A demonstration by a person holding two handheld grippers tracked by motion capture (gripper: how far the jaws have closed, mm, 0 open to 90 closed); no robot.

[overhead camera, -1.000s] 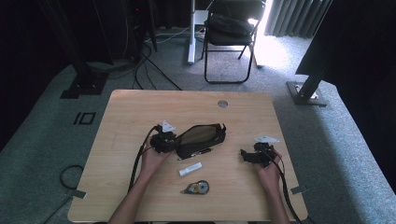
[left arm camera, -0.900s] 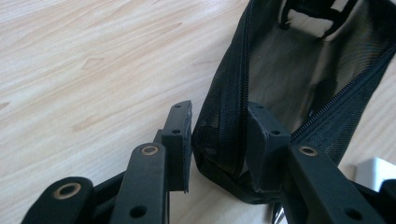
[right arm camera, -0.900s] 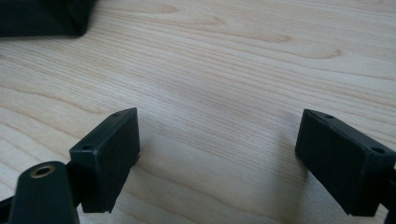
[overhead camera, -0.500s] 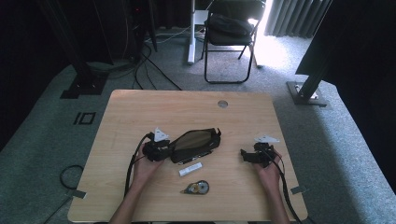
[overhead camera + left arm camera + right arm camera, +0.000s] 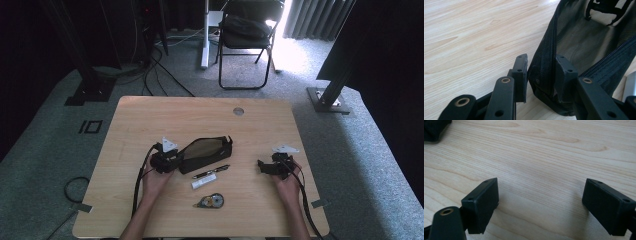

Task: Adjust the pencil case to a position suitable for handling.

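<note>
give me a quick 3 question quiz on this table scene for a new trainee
1. True or false: the right claw is shut on the pen.
2. Which item lies nearest the person's edge of the table? A) white tube B) tape dispenser C) black mesh pouch
3. Fill in: the left claw has its jaws either side of the pouch's ____ wall.

Key: 1 false, its jaws stand wide apart over bare wood. 2 B. 3 mesh.
</note>
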